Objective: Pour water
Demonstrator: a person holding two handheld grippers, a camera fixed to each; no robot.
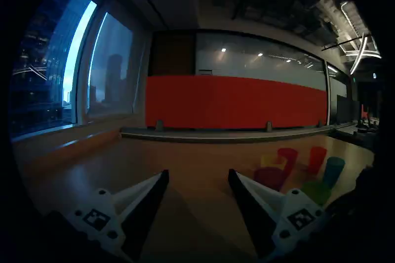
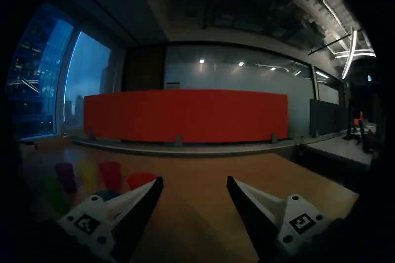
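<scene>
Several coloured plastic cups stand grouped on a wooden table [image 1: 197,164]. In the left gripper view they sit to the right: a dark red cup [image 1: 269,177], a yellow cup [image 1: 272,160], a red cup [image 1: 288,157], an orange-red cup [image 1: 317,159], a teal cup [image 1: 334,170] and a green cup [image 1: 316,191]. My left gripper [image 1: 198,176] is open above the table, left of them, holding nothing. In the right gripper view the cups lie at lower left: purple cup [image 2: 65,176], yellow cup [image 2: 89,174], red cup [image 2: 111,174], orange cup [image 2: 140,180]. My right gripper [image 2: 194,182] is open and empty.
The room is dim. A long red partition [image 1: 237,102] with glass above it runs along the table's far edge. Tall windows [image 1: 74,75] are on the left. A dark desk area [image 2: 340,147] lies to the right. The table [image 2: 207,174] is bare wood ahead of both grippers.
</scene>
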